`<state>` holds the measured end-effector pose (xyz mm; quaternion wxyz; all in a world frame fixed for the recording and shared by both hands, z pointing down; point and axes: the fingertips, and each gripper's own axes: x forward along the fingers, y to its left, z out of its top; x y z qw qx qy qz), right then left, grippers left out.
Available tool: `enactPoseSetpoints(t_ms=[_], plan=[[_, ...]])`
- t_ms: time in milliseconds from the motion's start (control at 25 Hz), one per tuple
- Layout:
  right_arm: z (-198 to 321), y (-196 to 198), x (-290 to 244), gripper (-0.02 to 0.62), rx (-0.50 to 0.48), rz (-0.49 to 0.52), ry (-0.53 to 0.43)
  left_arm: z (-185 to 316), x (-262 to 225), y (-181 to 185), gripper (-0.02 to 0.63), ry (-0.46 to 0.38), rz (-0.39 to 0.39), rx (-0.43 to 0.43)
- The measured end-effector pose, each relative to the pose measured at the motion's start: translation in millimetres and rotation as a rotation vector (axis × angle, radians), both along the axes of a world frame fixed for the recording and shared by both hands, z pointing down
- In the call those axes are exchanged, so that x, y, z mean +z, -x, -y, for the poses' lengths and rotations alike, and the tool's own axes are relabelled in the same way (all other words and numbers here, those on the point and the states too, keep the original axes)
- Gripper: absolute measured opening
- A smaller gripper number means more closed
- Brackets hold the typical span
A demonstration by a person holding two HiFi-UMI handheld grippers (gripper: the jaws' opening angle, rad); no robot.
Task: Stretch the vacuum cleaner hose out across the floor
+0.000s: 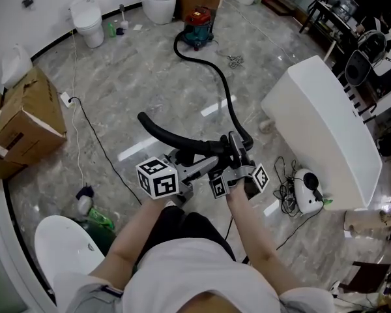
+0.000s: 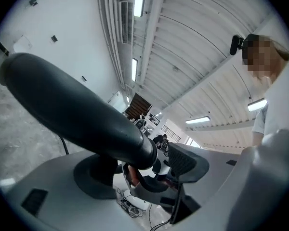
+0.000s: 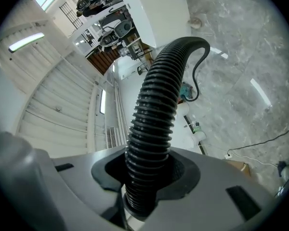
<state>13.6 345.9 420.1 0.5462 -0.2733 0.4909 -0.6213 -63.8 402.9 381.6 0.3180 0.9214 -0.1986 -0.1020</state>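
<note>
black ribbed hose (image 1: 229, 100), grey marbled floor (image 1: 150, 83), red-teal vacuum (image 1: 199, 26)

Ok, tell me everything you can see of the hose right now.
The hose is black and looks like plastic: a long ribbed flexible run ending in a smooth, curved rigid tube. From the vacuum it snakes over the grey floor in loose bends, not straight, then rises to the person. The right tongs clamp the ribbed part. The left tongs hold the tube at its collar, with its free end in the air, off the floor.
</note>
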Motion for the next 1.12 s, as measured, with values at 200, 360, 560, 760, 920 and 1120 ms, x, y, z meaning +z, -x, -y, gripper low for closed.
enactPoseSetpoints(t_ms=[200, 360, 560, 760, 920, 1120], plan=[[-7, 29, -5, 0.146, -0.07, -0.011, -0.031, 16, -7, 4, 0.314, 0.005, -0.043, -0.079], [-15, 43, -4, 0.144, -0.078, 0.026, -0.029, 31, -18, 18, 0.313, -0.013, -0.13, -0.187], [-19, 51, -1, 0.146, -0.097, 0.051, -0.023, 31, -24, 23, 0.275, -0.026, -0.166, -0.154], [-20, 54, 5, 0.146, -0.145, 0.128, -0.013, 28, -29, 17, 0.215, -0.055, -0.161, -0.118], [-18, 59, 6, 0.147, -0.164, 0.142, -0.031, 30, -31, 20, 0.21, -0.085, -0.158, -0.1], [-20, 64, 3, 0.161, -0.214, 0.159, -0.059, 29, -35, 18, 0.209, -0.115, -0.143, -0.066]])
